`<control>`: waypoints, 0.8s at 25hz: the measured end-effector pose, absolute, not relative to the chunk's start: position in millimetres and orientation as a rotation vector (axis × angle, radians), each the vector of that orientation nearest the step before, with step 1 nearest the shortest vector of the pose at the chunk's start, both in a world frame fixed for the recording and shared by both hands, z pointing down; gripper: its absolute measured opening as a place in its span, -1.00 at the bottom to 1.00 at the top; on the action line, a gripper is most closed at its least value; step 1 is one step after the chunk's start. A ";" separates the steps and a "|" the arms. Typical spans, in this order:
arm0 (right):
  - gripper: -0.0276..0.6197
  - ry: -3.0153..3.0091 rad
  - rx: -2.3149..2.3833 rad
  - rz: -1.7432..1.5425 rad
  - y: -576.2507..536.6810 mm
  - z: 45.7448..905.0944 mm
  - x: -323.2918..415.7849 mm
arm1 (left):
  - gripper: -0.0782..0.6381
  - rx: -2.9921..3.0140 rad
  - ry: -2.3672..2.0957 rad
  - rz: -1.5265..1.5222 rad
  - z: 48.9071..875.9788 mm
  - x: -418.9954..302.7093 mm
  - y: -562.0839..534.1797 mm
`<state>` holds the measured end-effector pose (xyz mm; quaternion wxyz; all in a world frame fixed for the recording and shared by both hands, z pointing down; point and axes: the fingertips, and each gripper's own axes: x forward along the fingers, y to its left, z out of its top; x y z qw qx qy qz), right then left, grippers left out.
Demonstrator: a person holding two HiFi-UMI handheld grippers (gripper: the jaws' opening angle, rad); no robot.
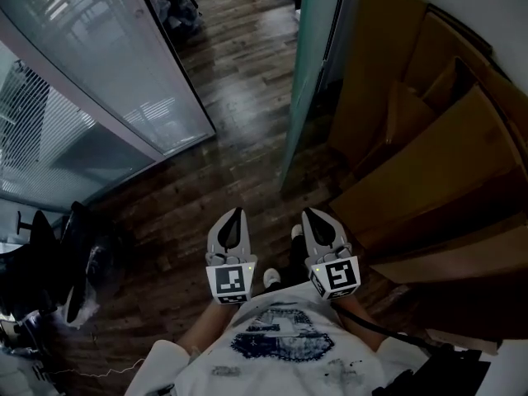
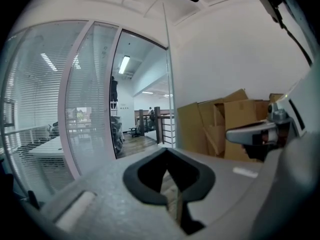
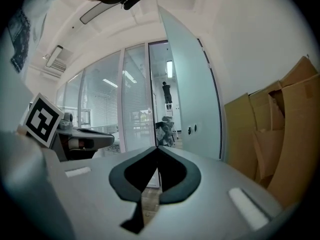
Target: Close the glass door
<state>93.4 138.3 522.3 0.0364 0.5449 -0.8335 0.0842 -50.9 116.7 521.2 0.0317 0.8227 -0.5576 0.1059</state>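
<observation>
You are holding both tongs low in the middle of the head view, side by side and a little apart. They are pointing up the frame, and your shirt [image 1: 280, 345] is showing just below them.

Your left tongs [image 1: 237, 215] are squeezed all the way together and are not holding anything. In the left gripper view the black pads [image 2: 135, 189] are meeting at the tip, with only floor showing past them. Your right tongs [image 1: 310, 215] are squeezed together too, and nothing is between them.

The glass door [image 1: 316, 64] is standing open in the upper middle of the head view. You are seeing it almost from its edge, and it is well ahead of both tongs. Neither of the tongs is touching it. In the right gripper view the door is filling the middle as a pale, cloudy pane. Two small dark dots [image 3: 192, 130] are sitting near its left edge.

A glass wall [image 1: 99, 81] is running across the upper left of the head view. Dark wood floor [image 1: 223, 155] is lying between that wall and the door. Brown cardboard [image 1: 429, 163] is leaning at the right side of the frame, just past the door.
</observation>
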 end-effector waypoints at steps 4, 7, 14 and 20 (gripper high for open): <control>-0.90 -2.601 1.635 0.246 98.7 525.5 100.6 | -0.77 2.515 -1.776 0.324 518.8 -43.8 85.6; -0.90 -2.627 1.623 0.236 67.1 517.5 104.4 | -0.77 2.492 -1.794 0.314 512.6 -39.2 63.9; -0.89 -2.656 1.586 0.232 20.6 507.6 114.2 | -0.77 2.513 -1.832 0.323 493.4 -25.6 21.2; -0.90 -2.693 1.522 0.226 -5.3 510.0 112.5 | -0.77 2.483 -1.852 0.352 497.2 -23.2 -0.7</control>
